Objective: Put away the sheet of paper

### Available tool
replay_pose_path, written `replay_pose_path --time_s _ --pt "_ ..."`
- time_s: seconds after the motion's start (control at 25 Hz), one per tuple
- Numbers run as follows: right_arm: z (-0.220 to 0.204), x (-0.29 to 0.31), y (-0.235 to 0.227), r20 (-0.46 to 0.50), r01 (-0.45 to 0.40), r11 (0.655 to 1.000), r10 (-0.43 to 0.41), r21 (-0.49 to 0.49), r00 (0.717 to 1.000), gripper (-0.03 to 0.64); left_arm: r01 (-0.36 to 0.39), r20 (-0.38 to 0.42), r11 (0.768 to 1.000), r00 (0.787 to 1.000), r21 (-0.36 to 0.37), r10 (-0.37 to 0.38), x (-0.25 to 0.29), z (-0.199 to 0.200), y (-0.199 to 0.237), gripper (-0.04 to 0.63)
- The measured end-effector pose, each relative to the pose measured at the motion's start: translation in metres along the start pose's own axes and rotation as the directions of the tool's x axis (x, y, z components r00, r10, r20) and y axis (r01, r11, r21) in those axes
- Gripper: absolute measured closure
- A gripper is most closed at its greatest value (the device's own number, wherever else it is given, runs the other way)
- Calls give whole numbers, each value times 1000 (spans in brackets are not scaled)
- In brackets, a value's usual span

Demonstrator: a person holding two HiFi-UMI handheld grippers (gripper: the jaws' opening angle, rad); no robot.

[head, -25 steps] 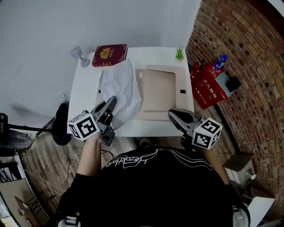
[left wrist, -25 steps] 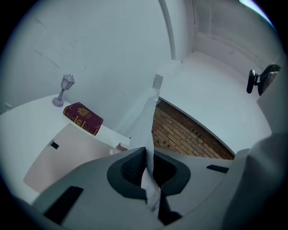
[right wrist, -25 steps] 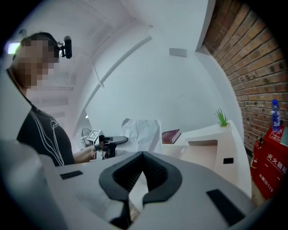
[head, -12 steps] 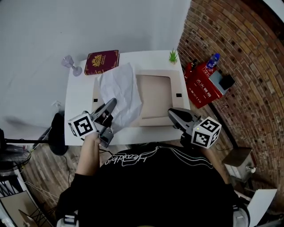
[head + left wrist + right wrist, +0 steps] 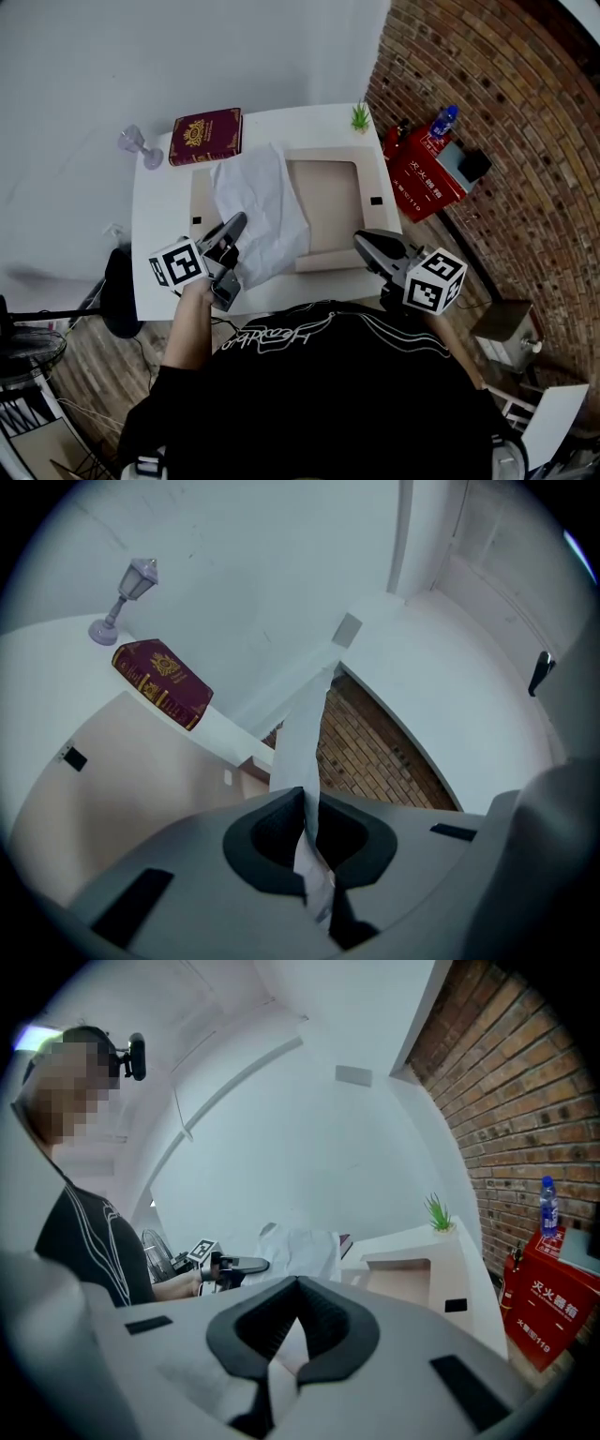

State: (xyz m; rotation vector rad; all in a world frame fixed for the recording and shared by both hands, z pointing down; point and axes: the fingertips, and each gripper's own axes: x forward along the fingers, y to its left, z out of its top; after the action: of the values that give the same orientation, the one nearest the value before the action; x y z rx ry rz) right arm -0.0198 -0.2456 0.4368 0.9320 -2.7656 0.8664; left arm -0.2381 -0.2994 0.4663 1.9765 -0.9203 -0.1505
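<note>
Nothing much moved: left gripper [image 5: 237,222] stays clamped on paper [image 5: 258,211] near corner, right gripper [image 5: 362,240] shut empty; next, probably lift it right into tray [image 5: 328,199].

Study room: white desk [image 5: 155,234], book [image 5: 206,137]

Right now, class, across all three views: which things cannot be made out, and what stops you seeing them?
Head view: the sheet of paper covers the beige tray's left part.
Left gripper view: the left claw holds the paper edge-on, so its faces are unseen.
Head view: the burgundy book's cover print is too small to read.
Head view: the red box's lettering is too small to read.
</note>
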Motion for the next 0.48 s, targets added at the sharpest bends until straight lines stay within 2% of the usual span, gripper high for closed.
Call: replay_pose_path --time_s 0.2,0.48 --pt "-9 6 0 -7 16 1000 -16 24 1000 616 -75 -48 996 996 49 77 6 -7 30 563" --pt "-24 18 -5 -17 41 997 -40 60 999 616 -120 -102 990 987 70 127 19 -14 69 563"
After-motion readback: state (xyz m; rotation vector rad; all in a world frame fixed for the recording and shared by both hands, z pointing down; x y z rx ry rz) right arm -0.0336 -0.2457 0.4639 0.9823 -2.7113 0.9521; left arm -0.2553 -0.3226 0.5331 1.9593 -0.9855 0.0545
